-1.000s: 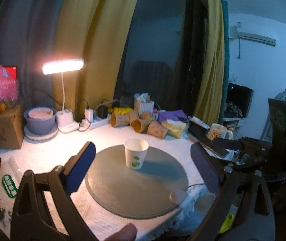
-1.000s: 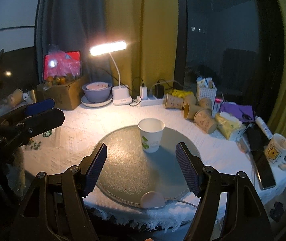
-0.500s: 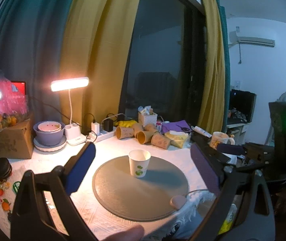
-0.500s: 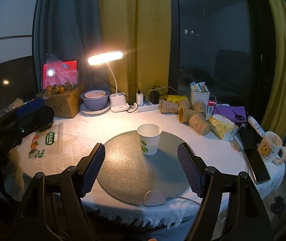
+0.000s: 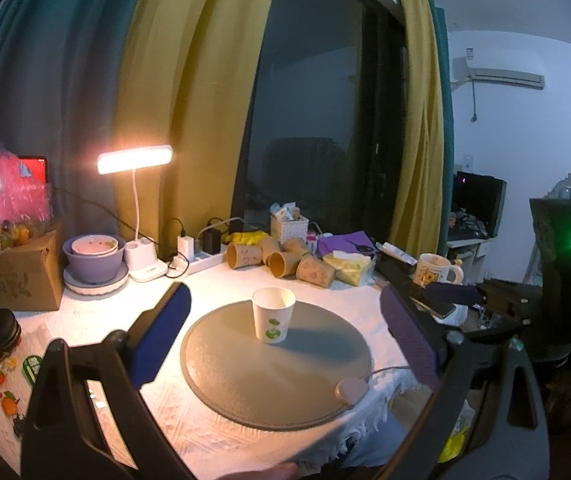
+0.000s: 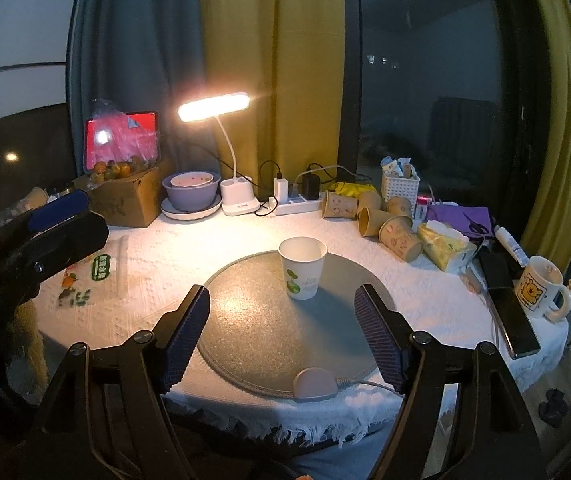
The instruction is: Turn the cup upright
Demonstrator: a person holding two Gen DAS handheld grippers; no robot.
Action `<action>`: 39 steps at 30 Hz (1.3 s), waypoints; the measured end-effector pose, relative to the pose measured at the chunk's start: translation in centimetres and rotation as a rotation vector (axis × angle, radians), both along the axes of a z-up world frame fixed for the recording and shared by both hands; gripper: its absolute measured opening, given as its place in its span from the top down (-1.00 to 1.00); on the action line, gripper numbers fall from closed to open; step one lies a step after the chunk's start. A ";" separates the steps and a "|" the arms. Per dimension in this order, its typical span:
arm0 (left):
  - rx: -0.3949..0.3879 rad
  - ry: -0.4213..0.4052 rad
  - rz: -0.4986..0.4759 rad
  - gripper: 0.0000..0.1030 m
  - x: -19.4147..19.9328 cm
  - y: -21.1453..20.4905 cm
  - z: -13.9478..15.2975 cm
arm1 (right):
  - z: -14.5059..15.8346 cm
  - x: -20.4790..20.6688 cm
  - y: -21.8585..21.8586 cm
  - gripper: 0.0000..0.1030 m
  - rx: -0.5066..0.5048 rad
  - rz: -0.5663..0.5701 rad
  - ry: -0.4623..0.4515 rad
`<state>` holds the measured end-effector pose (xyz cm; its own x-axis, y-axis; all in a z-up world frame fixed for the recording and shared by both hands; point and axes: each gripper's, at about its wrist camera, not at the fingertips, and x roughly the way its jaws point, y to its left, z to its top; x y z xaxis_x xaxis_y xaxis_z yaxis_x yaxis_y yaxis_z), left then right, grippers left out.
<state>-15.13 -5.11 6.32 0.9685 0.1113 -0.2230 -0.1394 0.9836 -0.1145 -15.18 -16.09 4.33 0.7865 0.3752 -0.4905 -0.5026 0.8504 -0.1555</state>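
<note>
A white paper cup with green print stands upright, mouth up, on a round grey mat. My left gripper is open and empty, held back from the cup near the table's front edge. My right gripper is open and empty, also short of the cup, which shows between and beyond its fingers. The left gripper's blue pad shows at the left of the right wrist view.
A lit desk lamp, a purple bowl, a cardboard box, a power strip, several brown paper cups lying down, tissues, a mug and a phone stand around the white-clothed table. A pink puck sits on the mat's near edge.
Both grippers have drawn back and risen away from the cup, which looks smaller and farther. The cup has stayed upright on the mat.
</note>
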 end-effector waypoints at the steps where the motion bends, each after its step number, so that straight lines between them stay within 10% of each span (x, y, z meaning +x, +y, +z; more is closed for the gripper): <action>1: 0.000 0.001 -0.001 -0.87 0.0 0.0 0.0 | 0.0 0.0 -0.1 -0.51 0.001 0.001 0.000; 39: 0.005 0.006 -0.015 -0.87 0.0 -0.6 0.0 | -0.4 -0.2 -0.1 -0.51 0.005 -0.001 0.005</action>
